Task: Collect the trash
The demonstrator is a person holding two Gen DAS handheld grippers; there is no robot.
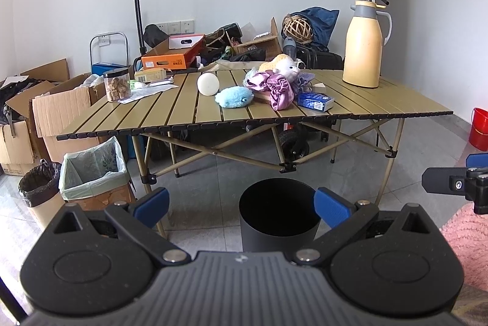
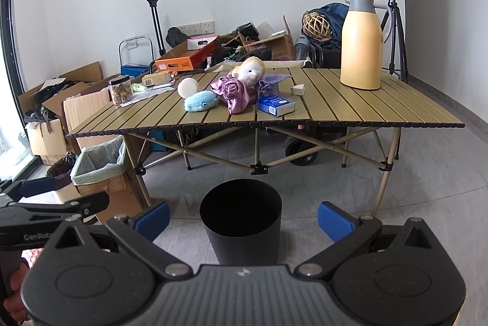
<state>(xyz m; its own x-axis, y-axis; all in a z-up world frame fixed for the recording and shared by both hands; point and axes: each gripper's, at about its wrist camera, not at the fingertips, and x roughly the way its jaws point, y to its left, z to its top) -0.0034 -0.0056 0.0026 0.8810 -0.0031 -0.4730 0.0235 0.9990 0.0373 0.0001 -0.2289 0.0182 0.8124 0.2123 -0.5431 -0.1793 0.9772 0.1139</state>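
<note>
Both tools are held back from the table (image 2: 335,100), above the floor, with the black bin (image 2: 241,219) standing on the floor between them and the table edge. The left tool (image 1: 241,208) and right tool (image 2: 244,216) each stand with jaws spread wide and empty. The likeliest trash, a blue carton (image 2: 276,105), lies near the table's front edge, ahead and above (long axis roughly crosswise). It sits slightly right of centre, so the right tool appears nearer.

"GenRob" on the left tongs (image 2: 65,197) (cut off), orange box (image 2: 180,62) print unreadable
</note>
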